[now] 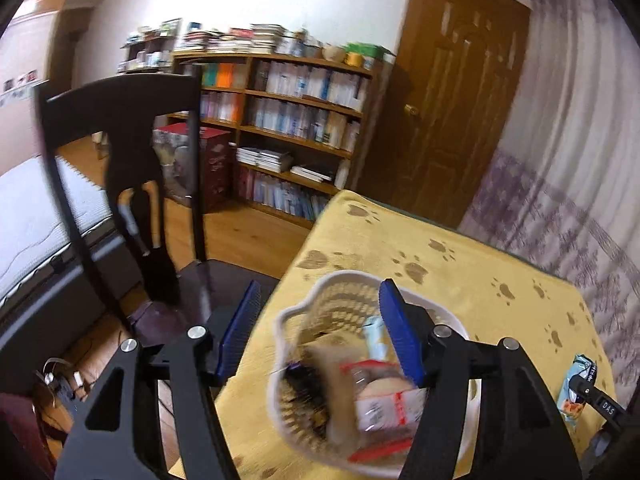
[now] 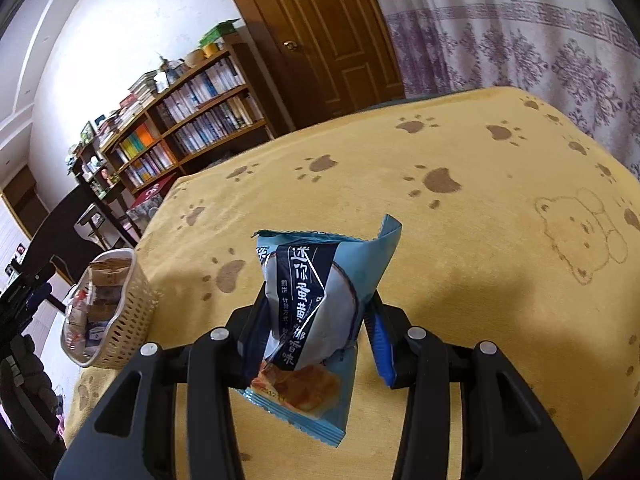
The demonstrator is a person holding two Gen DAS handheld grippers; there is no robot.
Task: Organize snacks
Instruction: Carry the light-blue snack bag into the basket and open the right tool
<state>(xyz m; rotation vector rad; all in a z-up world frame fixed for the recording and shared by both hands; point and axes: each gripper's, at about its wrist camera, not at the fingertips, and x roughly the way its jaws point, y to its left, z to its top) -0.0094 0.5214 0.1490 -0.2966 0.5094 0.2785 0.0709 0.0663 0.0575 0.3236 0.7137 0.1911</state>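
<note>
Above the yellow cloth (image 2: 460,264), the right tongs (image 2: 316,320) pinch a blue snack packet (image 2: 316,292).

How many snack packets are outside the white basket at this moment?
1: the blue packet, held between the right gripper fingers above the yellow cloth. The others lie in the basket, near the open left gripper; some may be hidden.

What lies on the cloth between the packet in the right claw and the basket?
Nothing. In the right wrist view, the stretch of yellow cloth between the blue packet and the basket is bare, showing only printed paw marks.
</note>
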